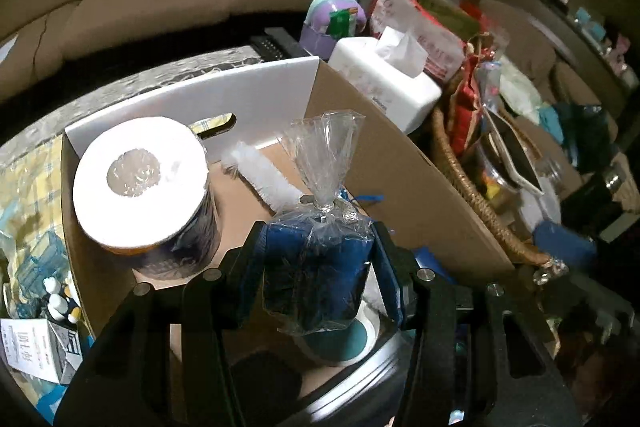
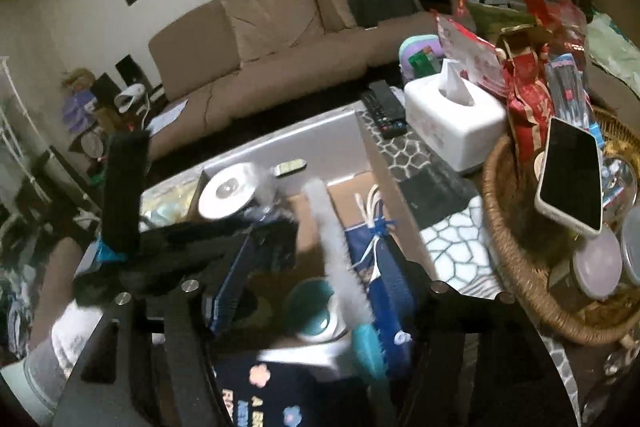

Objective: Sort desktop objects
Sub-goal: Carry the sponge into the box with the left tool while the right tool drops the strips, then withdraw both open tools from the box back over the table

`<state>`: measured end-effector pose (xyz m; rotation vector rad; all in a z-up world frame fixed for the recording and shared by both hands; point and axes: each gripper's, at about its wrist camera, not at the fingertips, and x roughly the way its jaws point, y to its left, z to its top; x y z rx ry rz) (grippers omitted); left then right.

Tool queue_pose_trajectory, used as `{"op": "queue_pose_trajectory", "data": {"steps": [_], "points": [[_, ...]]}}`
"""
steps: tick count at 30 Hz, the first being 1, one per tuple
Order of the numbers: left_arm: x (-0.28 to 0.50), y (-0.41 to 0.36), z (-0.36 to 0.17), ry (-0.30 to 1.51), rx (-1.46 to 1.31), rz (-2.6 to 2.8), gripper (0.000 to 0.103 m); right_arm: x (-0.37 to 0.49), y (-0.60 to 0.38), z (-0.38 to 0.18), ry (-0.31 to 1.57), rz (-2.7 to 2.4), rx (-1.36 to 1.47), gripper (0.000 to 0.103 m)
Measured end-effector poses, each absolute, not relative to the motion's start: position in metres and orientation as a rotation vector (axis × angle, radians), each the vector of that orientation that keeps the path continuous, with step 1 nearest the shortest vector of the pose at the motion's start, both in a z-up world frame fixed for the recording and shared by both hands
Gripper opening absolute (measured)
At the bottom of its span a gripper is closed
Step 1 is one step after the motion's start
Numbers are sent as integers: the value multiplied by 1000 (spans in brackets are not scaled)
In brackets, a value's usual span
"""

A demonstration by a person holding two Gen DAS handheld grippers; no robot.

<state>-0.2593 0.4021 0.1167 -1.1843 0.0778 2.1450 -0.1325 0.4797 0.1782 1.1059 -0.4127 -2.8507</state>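
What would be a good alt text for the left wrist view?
The left gripper holds a blue item wrapped in clear plastic above a cardboard box. The box contains a toilet paper roll and a white fluffy brush.

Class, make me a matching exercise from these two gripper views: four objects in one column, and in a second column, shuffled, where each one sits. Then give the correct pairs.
Objects:
1. Toilet paper roll
2. Smartphone
3. Blue bundle in clear plastic wrap
4. Remote control

Places:
A. Between the left gripper's jaws
B. Standing on end inside the cardboard box
C. Propped in the wicker basket
D. On the table beside the white tissue box

Pairs: 1-B, 2-C, 3-A, 4-D
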Motion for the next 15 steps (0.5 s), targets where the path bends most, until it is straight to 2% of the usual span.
{"op": "queue_pose_trajectory", "data": {"steps": [2,8,15], "points": [[-261,407,114,108,-1220,2148,48,-132,476,174,-367,-2866,1129,66],[-266,402,108,87,-1285,2174,51,-129,483,160,-431,-2835,1157,66],[-255,373,135,68,-1245,2191,51,-126,485,157,-457,-2836,1187,66]]}}
